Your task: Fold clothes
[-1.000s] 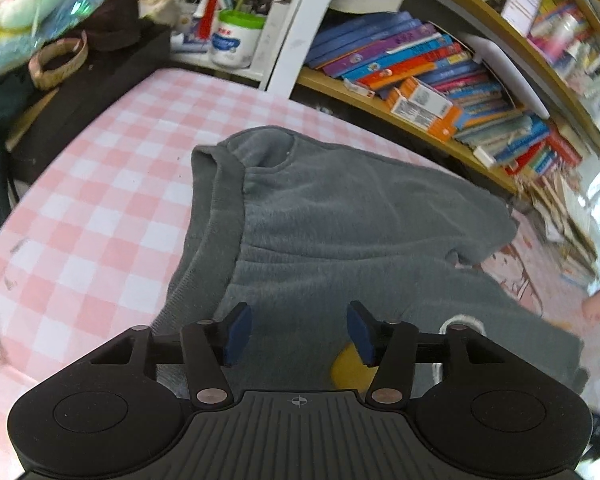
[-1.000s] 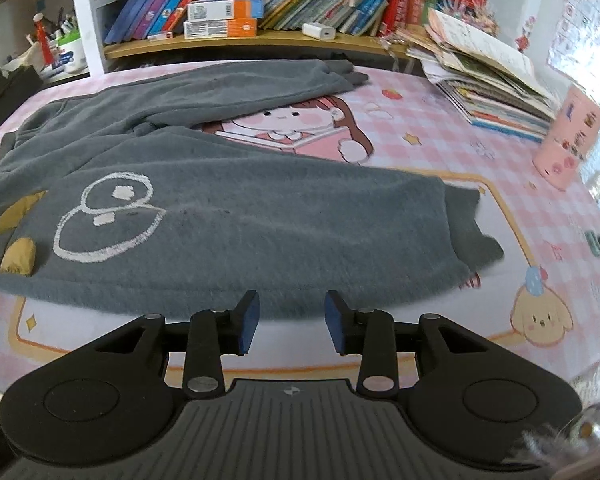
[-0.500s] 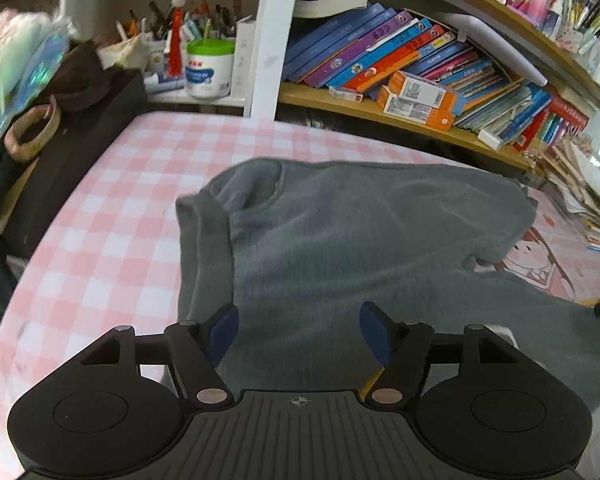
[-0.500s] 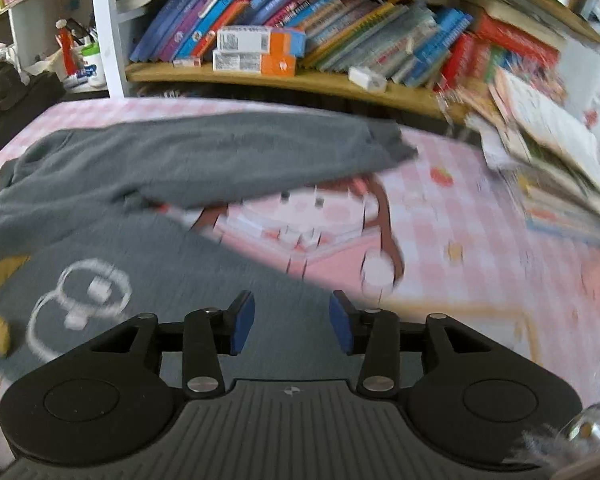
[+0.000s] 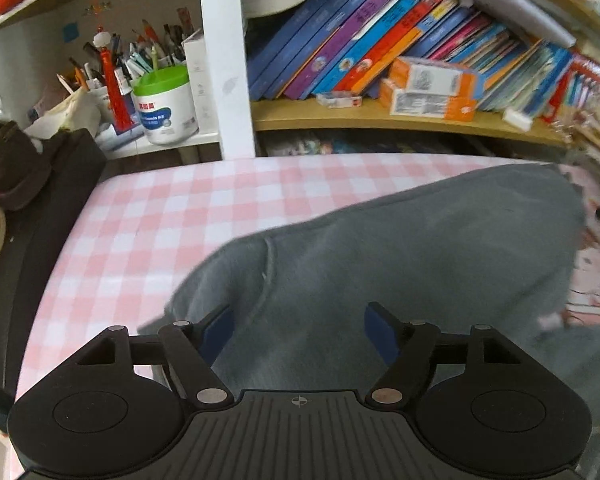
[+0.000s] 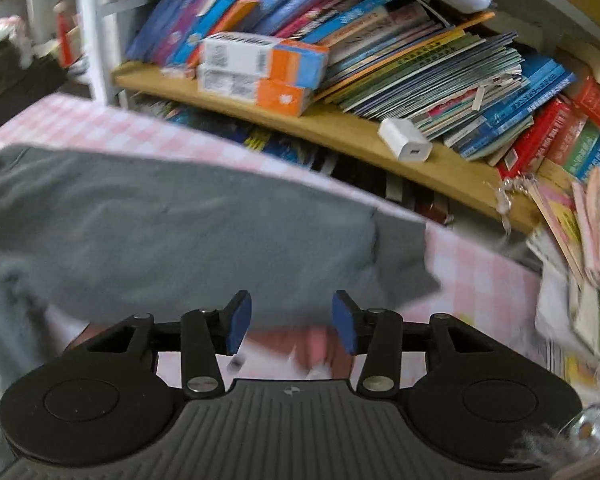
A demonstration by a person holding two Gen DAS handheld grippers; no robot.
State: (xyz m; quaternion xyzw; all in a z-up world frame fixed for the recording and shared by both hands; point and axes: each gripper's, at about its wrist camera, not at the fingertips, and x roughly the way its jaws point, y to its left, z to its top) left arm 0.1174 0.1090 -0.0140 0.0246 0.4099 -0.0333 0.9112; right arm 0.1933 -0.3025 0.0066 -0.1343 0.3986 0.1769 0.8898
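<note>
A grey sweatshirt (image 5: pixel 400 264) is lying spread on a pink checked tablecloth (image 5: pixel 172 208) below a bookshelf (image 6: pixel 340 128). Both claws are released, gripping nothing — the left gripper (image 5: pixel 299 334) hanging over its shoulder, the right gripper (image 6: pixel 289 318) near the sleeve (image 6: pixel 396 256). Pinching each close to the edge — likely — is giving a straight fold.

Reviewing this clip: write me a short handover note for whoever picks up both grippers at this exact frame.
Left gripper: open, empty, over the near part of the grey sweater.
Right gripper: open, empty, pointed at the sweater's sleeve, whose cuff end lies toward the bookshelf.
Sweater lies spread on the pink checked tablecloth, sleeve stretched along the far side.
Done: no finished fold visible.
Left: likely grasp the sleeve and shoulder, fold them inward, then fold the body.
</note>
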